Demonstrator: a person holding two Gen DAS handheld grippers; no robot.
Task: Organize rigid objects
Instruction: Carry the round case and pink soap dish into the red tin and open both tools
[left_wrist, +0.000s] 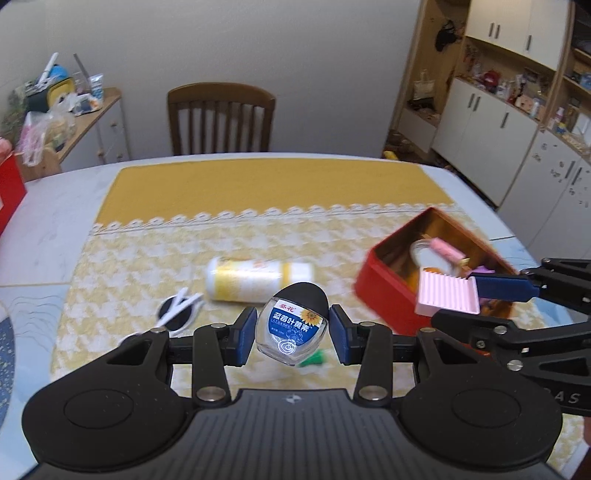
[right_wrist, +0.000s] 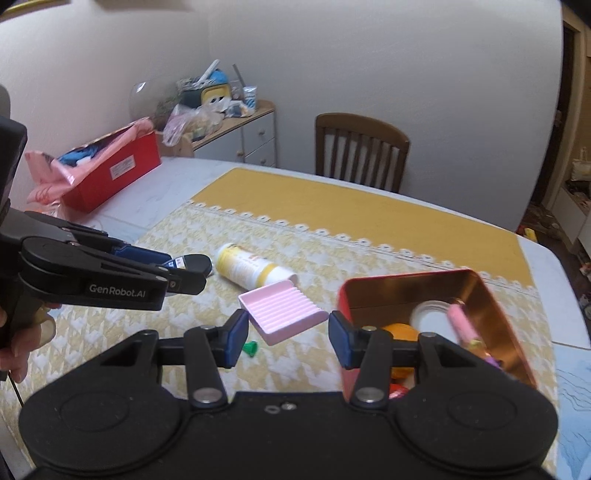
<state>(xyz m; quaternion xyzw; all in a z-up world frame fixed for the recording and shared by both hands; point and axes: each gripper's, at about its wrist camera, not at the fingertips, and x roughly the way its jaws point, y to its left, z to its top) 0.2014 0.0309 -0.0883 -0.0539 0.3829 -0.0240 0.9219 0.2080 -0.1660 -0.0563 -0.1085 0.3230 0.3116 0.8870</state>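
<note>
My left gripper (left_wrist: 291, 334) is shut on a small glass bottle (left_wrist: 291, 328) with a black cap and blue label, held above the yellow cloth; it also shows in the right wrist view (right_wrist: 188, 266). My right gripper (right_wrist: 288, 334) is shut on a pink ribbed soap tray (right_wrist: 282, 310), held tilted just left of the red tin box (right_wrist: 436, 284); the tray also shows in the left wrist view (left_wrist: 447, 291). The box holds a white lid (right_wrist: 430, 314), a pink stick (right_wrist: 461, 325) and an orange object (right_wrist: 400, 332).
A white and yellow bottle (left_wrist: 258, 278) lies on its side mid-cloth. White sunglasses (left_wrist: 177, 312) lie to its left. A small green piece (right_wrist: 250, 348) lies near the grippers. A red carton (right_wrist: 110, 173) stands far left. A wooden chair (left_wrist: 221, 118) stands behind the table.
</note>
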